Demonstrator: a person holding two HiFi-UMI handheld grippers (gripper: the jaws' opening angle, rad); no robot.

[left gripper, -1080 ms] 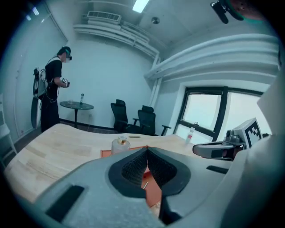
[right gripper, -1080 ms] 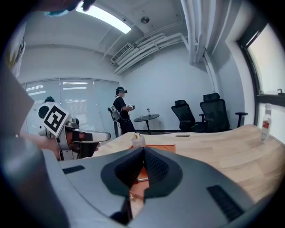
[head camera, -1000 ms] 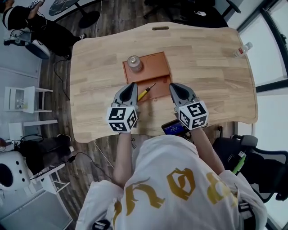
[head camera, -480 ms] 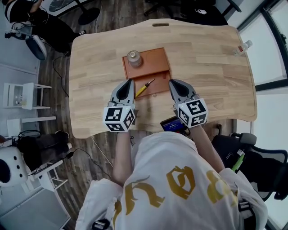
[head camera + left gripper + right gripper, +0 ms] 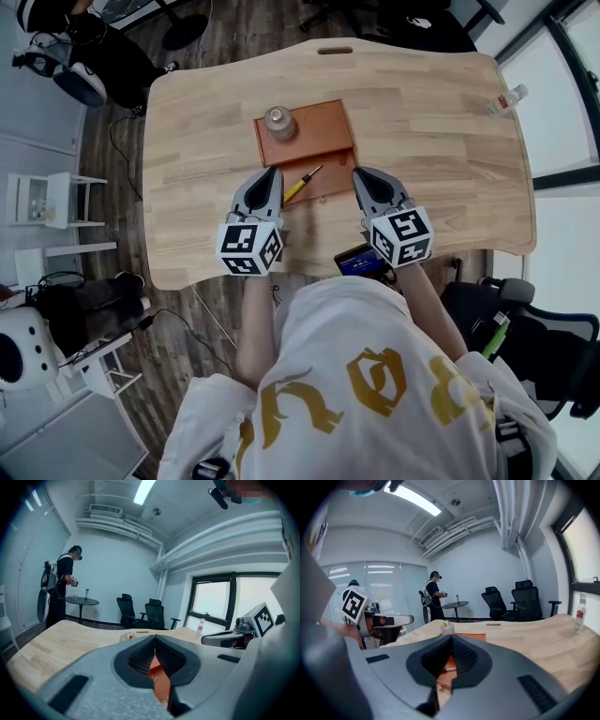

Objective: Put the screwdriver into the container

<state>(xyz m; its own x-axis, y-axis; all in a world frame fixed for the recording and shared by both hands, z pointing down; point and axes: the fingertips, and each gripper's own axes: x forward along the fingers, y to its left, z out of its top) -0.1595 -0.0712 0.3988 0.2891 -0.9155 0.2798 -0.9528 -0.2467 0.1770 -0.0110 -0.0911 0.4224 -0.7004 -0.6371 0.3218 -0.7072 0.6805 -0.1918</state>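
Observation:
A yellow-handled screwdriver lies aslant on the front part of the brown container in the middle of the wooden table. A clear jar stands in the container's back left corner. My left gripper is shut and empty, just left of the screwdriver's handle. My right gripper is shut and empty at the container's front right corner. In the left gripper view the left gripper points at the container, with the screwdriver's shaft showing below its tips. The right gripper faces the jar.
A small clear bottle stands near the table's far right edge. A device with a blue screen sits at the near edge by my right gripper. A person stands by a round side table; office chairs lie beyond the table.
The head view has shifted slightly, so the table sits a little higher in the picture. Both grippers keep their places beside the container and stay shut.

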